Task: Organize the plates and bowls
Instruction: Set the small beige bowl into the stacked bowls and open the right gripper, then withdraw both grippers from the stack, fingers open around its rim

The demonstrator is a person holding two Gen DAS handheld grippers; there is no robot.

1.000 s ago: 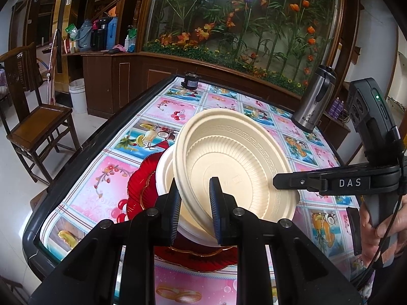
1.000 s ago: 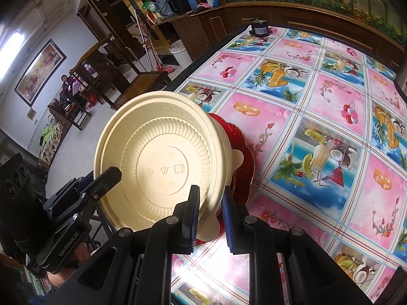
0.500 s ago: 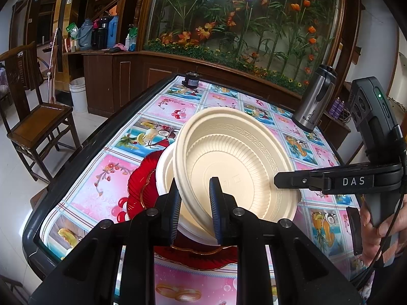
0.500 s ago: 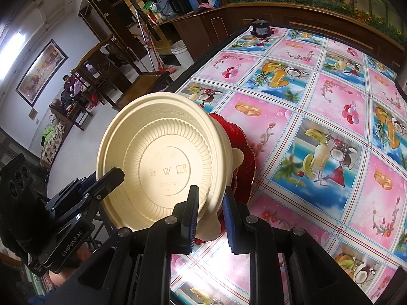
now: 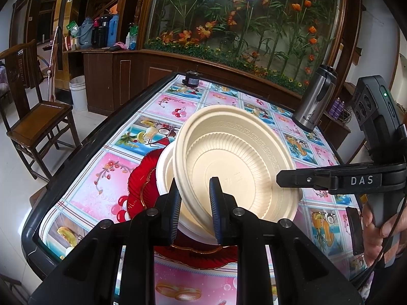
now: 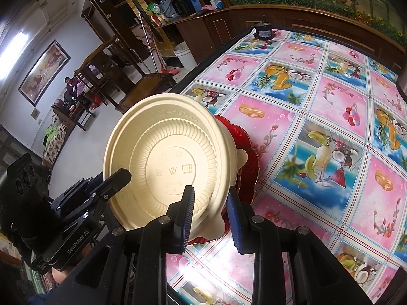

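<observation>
A cream ribbed bowl (image 5: 236,162) is held tilted on edge above a second pale bowl (image 5: 164,172), which sits on a red plate (image 5: 138,185) near the table's left edge. My left gripper (image 5: 194,203) is shut on the tilted bowl's near rim. In the right wrist view I see that bowl's underside (image 6: 168,162). The opposite rim lies between the jaws of my right gripper (image 6: 209,216), which are opening. Its right pad (image 6: 232,223) stands clear of the rim. The left gripper's fingers (image 6: 119,178) show at the bowl's far side.
The table wears a pink and blue fruit-print cloth (image 6: 318,117). A steel flask (image 5: 315,99) stands at the right edge and a small black device (image 5: 192,78) at the far end. A wooden chair (image 5: 33,117) and white bucket (image 5: 77,91) are left of the table.
My right gripper's jaws have spread apart around the bowl's rim. The bowl, the left gripper and both hands have stayed where they were.
</observation>
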